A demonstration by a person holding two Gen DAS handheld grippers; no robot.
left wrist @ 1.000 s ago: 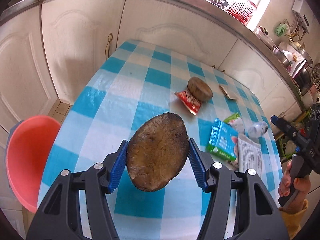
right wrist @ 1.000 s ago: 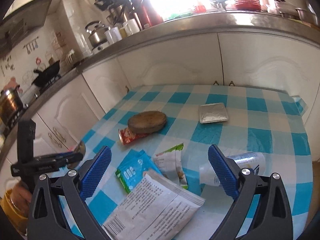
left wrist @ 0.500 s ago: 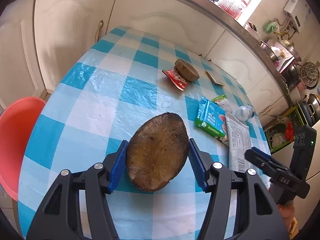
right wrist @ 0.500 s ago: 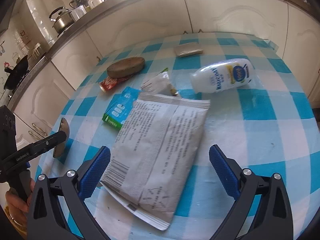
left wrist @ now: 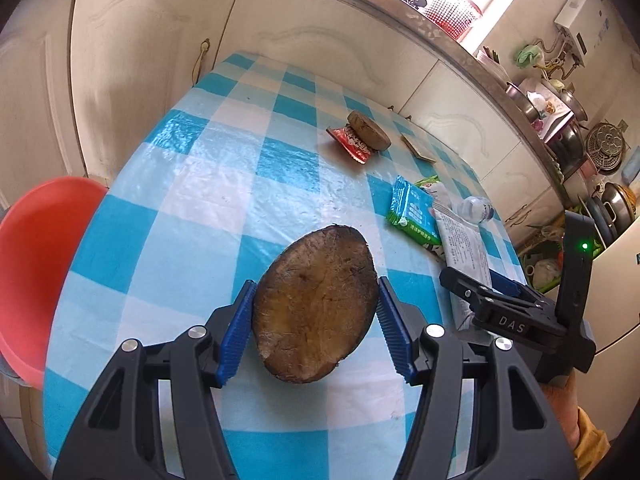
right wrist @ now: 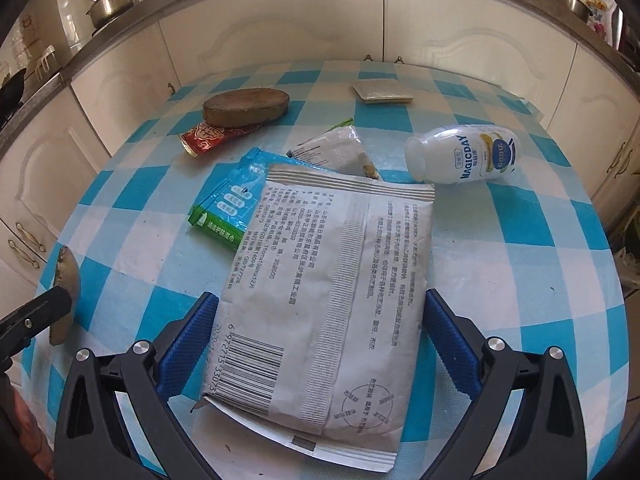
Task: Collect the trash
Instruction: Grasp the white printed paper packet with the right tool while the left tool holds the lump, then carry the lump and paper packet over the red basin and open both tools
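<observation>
My left gripper [left wrist: 315,282] is shut on a brown oval slice [left wrist: 312,308] and holds it above the blue-checked table [left wrist: 208,184]. My right gripper [right wrist: 320,298] is open, and its blue pads stand on either side of the near end of a large grey-white packet [right wrist: 332,248] that lies flat. From the left wrist view the right gripper [left wrist: 460,284] shows at the right, low over that packet [left wrist: 464,248]. Further trash on the table: a second brown slice [right wrist: 246,106] on a red wrapper [right wrist: 208,136], a green-blue wipes pack [right wrist: 224,208], a silvery sachet [right wrist: 336,148], and a white bottle [right wrist: 464,156] on its side.
A red basin [left wrist: 36,264] sits below the table's left edge. A small flat packet [right wrist: 382,92] lies at the far side. White cabinets [right wrist: 280,36] under a steel counter close off the back. The left gripper's tip with its slice [right wrist: 66,276] shows at the left edge.
My right gripper has tipped down and come low over the grey-white packet, and its pads now flank the packet's near end. The left gripper has drifted slightly with the slice still held.
</observation>
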